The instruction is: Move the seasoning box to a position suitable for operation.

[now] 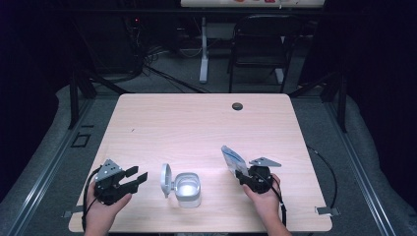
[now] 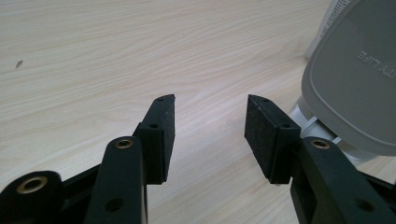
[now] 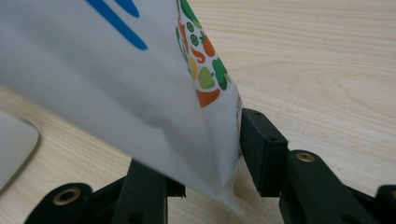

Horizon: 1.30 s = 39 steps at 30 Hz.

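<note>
Nearest, at seven o'clock on the bench (image 1: 196,118), the left gripper (image 1: 139,178) has its fingers (image 2: 161,135) spread wide with nothing between them. The open white container (image 1: 187,189) stands just at its three o'clock, lid raised. At five o'clock the right gripper (image 1: 241,175) stands partly open around a white pouch (image 3: 140,84); one finger (image 3: 261,149) touches its edge.

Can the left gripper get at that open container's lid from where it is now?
Probably yes. The left gripper sits with jaws apart and nothing between them, and the flipped-up lid of the grey container stands just beside it, with only bare table between.
</note>
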Each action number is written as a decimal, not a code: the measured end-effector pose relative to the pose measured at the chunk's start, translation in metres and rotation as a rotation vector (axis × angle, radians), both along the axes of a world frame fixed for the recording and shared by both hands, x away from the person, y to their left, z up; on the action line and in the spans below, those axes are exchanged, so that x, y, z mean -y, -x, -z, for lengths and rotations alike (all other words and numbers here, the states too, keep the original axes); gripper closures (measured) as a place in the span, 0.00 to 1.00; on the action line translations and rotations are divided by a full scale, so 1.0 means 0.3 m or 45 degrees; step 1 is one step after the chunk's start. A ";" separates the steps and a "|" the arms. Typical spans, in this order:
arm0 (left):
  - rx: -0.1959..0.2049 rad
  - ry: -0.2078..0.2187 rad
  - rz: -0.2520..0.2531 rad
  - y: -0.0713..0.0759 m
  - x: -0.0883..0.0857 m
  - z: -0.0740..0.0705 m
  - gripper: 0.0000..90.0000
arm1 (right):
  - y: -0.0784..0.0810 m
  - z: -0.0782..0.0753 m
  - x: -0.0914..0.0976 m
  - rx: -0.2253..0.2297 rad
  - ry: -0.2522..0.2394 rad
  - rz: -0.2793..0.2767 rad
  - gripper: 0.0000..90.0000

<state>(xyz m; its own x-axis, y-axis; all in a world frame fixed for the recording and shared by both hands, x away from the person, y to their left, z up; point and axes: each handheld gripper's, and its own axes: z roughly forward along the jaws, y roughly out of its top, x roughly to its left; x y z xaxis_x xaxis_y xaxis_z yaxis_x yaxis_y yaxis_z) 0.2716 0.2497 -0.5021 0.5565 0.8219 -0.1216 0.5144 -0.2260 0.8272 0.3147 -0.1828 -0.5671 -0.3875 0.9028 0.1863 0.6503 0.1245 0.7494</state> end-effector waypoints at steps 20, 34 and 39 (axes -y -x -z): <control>-0.002 -0.010 0.006 0.000 0.004 -0.001 0.60 | 0.040 -0.006 0.029 0.041 -0.027 -0.012 0.63; 0.006 -0.001 -0.001 0.003 -0.001 -0.012 0.59 | 0.070 -0.027 0.053 0.053 -0.052 -0.013 0.58; 0.001 0.011 -0.005 0.007 0.000 -0.014 0.59 | 0.087 -0.045 0.075 0.064 -0.085 0.006 0.57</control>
<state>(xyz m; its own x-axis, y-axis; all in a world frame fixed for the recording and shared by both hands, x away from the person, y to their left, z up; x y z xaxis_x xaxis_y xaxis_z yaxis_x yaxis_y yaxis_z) 0.2693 0.2496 -0.4979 0.5535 0.8229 -0.1287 0.5149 -0.2166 0.8295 0.2886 -0.2054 -0.5537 -0.3936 0.8910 0.2263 0.6121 0.0703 0.7877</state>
